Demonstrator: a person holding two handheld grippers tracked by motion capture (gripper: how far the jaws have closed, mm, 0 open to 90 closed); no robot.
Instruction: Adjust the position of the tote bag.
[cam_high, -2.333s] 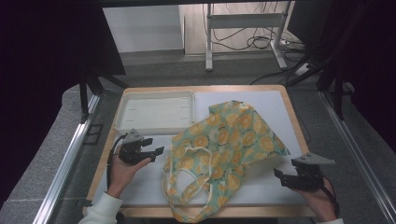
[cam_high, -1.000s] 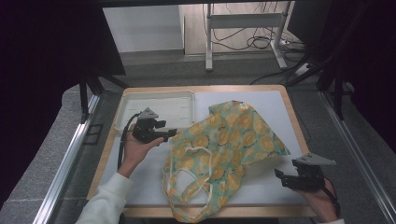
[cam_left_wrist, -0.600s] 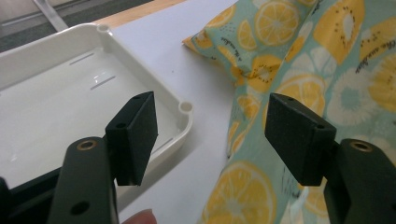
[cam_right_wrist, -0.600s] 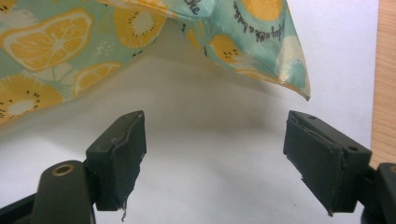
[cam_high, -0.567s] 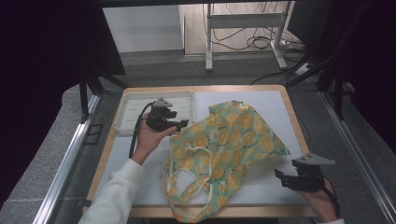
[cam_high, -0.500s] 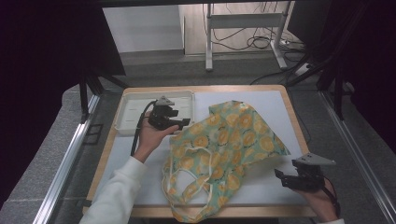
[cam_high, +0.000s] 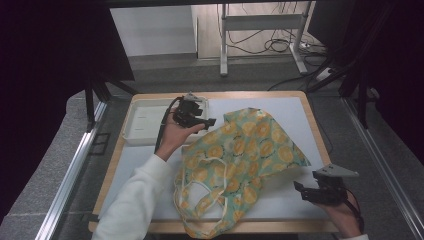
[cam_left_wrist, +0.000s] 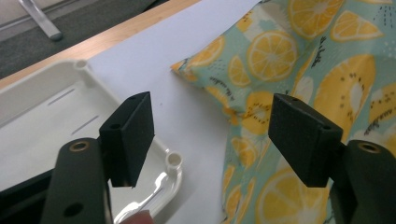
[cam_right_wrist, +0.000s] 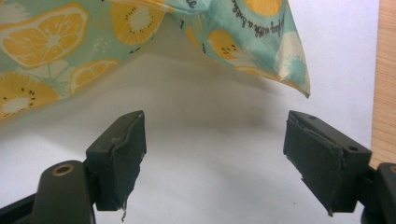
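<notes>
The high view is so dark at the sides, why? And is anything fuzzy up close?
High view: light falls on the table and the lemon-print bag, while black surrounds at both sides stay unlit. Left gripper view: the black pads sit close and look soft, the bag's print sharper. Right gripper view: the bag casts a soft grey shadow on the white sheet.

A wooden-edged table with a white top is standing on grey carpet, with metal rails running along both sides. Beyond it, a white metal stand is resting amid trailing cables, while dark panels are shading both sides.
</notes>
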